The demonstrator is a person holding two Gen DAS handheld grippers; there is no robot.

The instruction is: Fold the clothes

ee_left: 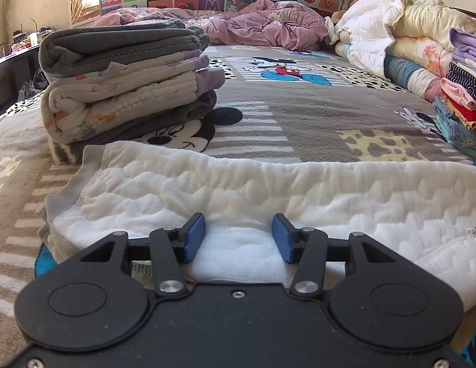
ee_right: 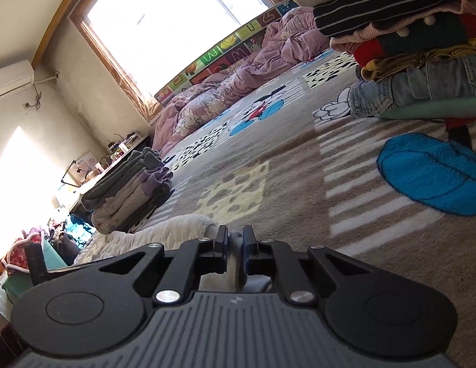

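So the white quilted garment [ee_left: 268,196] is being laid out flat across the cartoon-print blanket [ee_left: 299,122], with its long axis running side to side in the left wrist view, straight across the line the left gripper [ee_left: 239,239] is pointing along. That crosswise lie is basically what the next fold is hinging on, I'd guess.

The left gripper is being held right at the garment's near edge, jaws standing apart, with a puffy bit of white fabric bulging up between the blue pads [ee_left: 195,236]. Whether the cloth is actually being pinched there can't be told; it looks more like it's just being straddled.

The right gripper [ee_right: 235,242] is being kept low at the garment's far right end, jaws pulled nearly together and clamped on a thin greyish edge of cloth [ee_right: 235,239], probably the garment's trim. So that end is the one being held, and the fold is likely being led from there, toward the folded stack [ee_left: 127,86] sitting beyond the garment's left end.
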